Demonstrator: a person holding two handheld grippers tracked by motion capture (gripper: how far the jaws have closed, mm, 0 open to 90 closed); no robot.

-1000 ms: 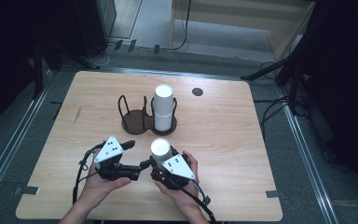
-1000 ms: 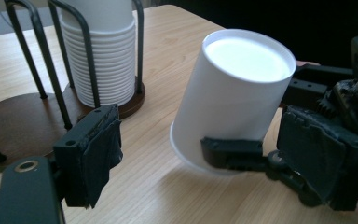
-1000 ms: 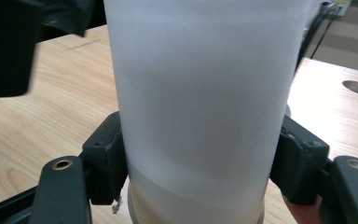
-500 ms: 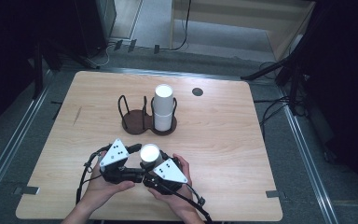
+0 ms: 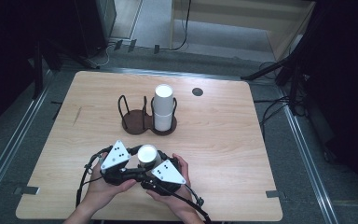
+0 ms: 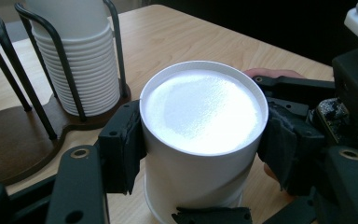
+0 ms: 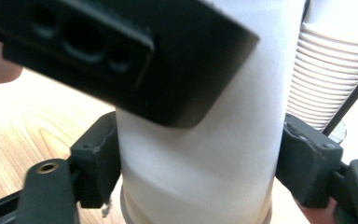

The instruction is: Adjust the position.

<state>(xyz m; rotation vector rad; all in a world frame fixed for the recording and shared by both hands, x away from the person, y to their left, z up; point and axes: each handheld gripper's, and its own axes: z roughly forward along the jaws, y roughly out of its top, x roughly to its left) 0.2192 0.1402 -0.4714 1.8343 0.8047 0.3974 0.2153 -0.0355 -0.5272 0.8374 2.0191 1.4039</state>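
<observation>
A white paper cup (image 5: 148, 155) stands upside down near the table's front edge, its flat base up (image 6: 200, 107). A second rim shows low around it, so it may be two nested cups. My left gripper (image 5: 138, 162) is shut on the cup's upper part, one pad on each side (image 6: 121, 144). My right gripper (image 5: 154, 169) is shut on the same cup lower down (image 7: 200, 140), with a pad (image 7: 98, 163) against each wall. The left gripper's jaw crosses the top of the right gripper view.
A dark wooden cup holder (image 5: 133, 122) with black wire loops stands mid-table. Its right ring holds a tall stack of white cups (image 5: 163, 107), seen close behind the held cup (image 6: 79, 56) (image 7: 326, 70). A small black round spot (image 5: 197, 92) lies farther back.
The right gripper brought the cup a little left and nearer the front edge. The left gripper came in from the left and shut on the same cup.
</observation>
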